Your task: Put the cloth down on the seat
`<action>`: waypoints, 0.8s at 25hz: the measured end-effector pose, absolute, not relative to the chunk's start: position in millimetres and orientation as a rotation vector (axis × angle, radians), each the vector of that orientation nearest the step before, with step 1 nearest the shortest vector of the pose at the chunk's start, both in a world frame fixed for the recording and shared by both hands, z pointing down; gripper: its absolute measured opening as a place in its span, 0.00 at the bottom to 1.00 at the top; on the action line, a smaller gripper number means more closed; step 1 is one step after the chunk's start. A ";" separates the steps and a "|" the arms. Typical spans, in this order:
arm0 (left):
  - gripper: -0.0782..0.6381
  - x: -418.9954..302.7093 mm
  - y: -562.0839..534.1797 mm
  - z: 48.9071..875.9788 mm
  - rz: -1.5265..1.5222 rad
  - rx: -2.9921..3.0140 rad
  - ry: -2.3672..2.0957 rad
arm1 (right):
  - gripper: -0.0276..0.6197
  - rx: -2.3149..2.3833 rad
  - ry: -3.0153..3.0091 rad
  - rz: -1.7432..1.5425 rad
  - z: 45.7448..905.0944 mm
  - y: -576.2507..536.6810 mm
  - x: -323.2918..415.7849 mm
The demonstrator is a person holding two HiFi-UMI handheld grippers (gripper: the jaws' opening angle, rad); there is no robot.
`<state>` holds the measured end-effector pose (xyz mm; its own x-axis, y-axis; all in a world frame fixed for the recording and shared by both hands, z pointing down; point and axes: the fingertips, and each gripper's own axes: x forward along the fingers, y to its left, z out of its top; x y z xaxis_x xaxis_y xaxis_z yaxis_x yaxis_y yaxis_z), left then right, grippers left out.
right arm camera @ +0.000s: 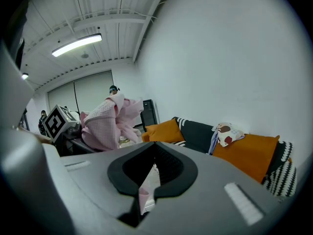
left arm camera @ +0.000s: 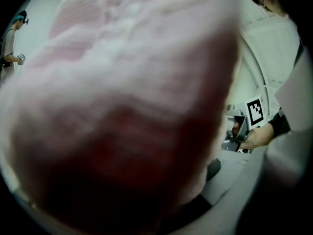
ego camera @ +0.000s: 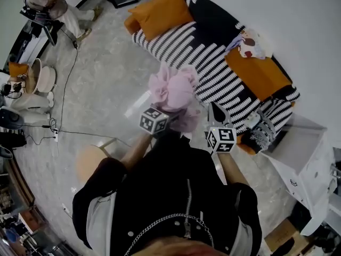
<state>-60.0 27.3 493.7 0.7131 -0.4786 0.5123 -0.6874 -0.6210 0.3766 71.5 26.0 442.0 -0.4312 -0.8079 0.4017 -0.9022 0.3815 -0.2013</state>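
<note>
A bundled pink cloth [ego camera: 173,92] hangs in the air in front of me, just short of the black-and-white striped sofa seat [ego camera: 210,63]. My left gripper [ego camera: 166,115] is shut on it, its jaws buried in the folds. In the left gripper view the cloth [left arm camera: 122,97] fills nearly the whole picture. My right gripper [ego camera: 217,111] is to the right of the cloth, apart from it, shut with nothing in it. The right gripper view shows its tips [right arm camera: 152,146] touching, the cloth [right arm camera: 105,124] at the left and the sofa [right arm camera: 195,133] beyond.
Orange cushions [ego camera: 162,12] [ego camera: 256,71] and a patterned pillow [ego camera: 253,44] lie on the sofa. A white cabinet [ego camera: 303,153] stands at the right. A round stool [ego camera: 88,161] and floor cables [ego camera: 64,89] are at my left. A person [ego camera: 53,4] stands far off.
</note>
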 end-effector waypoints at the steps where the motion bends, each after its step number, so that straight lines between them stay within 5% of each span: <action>1: 0.61 -59.2 20.9 494.4 0.495 2.362 -0.882 | 0.04 1.528 -2.400 0.578 441.8 19.8 73.4; 20: 0.61 -70.2 -166.6 504.8 0.519 2.386 -0.783 | 0.04 1.587 -2.295 0.583 438.4 -150.2 67.5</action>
